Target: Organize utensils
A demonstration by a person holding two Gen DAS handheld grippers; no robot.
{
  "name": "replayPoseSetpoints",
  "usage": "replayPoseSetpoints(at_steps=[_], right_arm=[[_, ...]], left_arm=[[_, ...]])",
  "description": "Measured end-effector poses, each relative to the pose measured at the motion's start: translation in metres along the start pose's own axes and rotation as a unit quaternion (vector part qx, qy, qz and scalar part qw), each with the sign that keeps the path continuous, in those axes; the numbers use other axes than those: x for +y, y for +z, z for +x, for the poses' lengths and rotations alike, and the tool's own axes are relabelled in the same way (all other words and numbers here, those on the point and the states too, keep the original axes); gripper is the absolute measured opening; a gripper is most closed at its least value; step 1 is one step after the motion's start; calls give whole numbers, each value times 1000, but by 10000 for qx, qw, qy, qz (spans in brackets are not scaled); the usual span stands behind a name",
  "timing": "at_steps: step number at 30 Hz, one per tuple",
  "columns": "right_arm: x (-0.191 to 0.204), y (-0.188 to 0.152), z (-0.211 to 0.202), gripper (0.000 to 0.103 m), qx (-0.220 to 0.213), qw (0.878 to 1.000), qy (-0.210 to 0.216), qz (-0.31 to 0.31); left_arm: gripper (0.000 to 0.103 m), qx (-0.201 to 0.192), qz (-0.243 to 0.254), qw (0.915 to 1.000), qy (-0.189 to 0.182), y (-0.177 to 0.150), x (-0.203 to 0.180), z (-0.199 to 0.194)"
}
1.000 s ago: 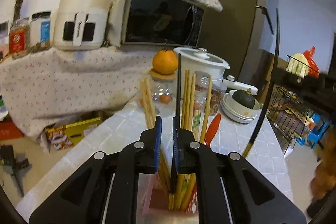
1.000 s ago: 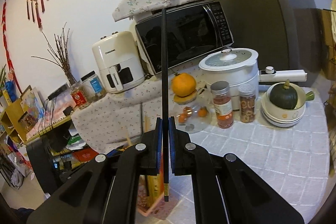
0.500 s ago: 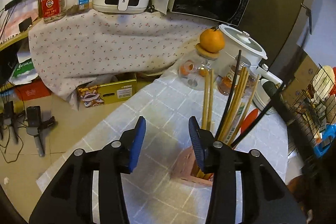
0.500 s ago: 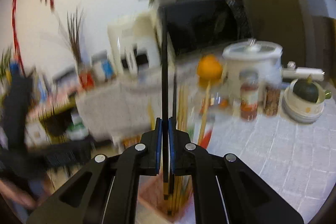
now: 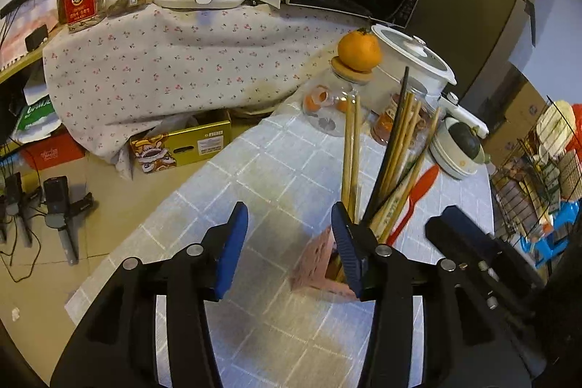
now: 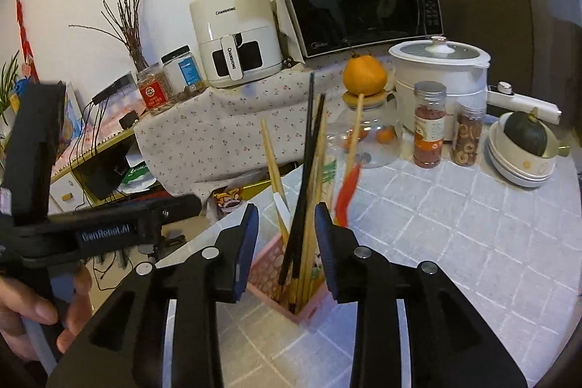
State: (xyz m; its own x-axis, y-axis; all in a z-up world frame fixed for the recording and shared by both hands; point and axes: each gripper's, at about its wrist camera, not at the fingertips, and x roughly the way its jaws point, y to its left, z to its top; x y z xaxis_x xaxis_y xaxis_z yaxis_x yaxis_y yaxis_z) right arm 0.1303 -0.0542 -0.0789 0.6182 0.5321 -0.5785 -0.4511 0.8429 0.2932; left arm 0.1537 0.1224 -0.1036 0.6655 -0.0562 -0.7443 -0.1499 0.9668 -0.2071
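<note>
A white table point(image 6: 454, 242) with a grey grid cloth stands before a floral-draped shelf bearing a microwave point(image 6: 360, 2) and a cream air fryer point(image 6: 236, 35) lettered "CHANGHONG". Near the table's corner sits the pink holder point(image 6: 269, 270), crowded with wooden chopsticks point(image 6: 272, 159), two black chopsticks point(image 6: 309, 148) and a red spoon point(image 5: 414, 202). A second ago the right gripper point(image 6: 285, 242) pinched one black chopstick upright; its jaws have just been opening, and the stick now stands in the holder between the spread pads, seemingly untouched, though the overlap makes that hard to confirm. The left gripper point(image 5: 289, 242), nearly shut a second ago, has likewise been opening and hangs spread just beside the holder, nothing between its pads. Its body, seen from the right wrist, reads "GenRobot.AI", with a hand point(image 6: 32, 311) gripping its handle.
</note>
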Motion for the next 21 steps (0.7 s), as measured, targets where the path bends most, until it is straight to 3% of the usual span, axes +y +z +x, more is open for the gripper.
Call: replayPoseSetpoints(at_steps=[6,9,11,15,17,21], right_arm=[[-4,-12,-54,36,181,9982,-237,516],[9,-25,-81,41,367,9975,-424,423],[20,-35,-104,43,385,9976,-408,399],[34,-56,-156,65,255,9966,-561,554],[41,-62,-178,67,174,9959,-690,552],[55,-67,-224,85,-77,9942,-929,531]], left_arm=[[57,113,279,9995,19,-28,-11,-29],[76,40,501,9986,137,-46,-20,-53],[82,-77,709,9973,174,-61,-29,-76],[95,-220,963,9950,148,-84,-42,-116],[96,-338,1117,9931,153,-93,-49,-139],[96,-613,1289,9896,165,-102,-61,-180]])
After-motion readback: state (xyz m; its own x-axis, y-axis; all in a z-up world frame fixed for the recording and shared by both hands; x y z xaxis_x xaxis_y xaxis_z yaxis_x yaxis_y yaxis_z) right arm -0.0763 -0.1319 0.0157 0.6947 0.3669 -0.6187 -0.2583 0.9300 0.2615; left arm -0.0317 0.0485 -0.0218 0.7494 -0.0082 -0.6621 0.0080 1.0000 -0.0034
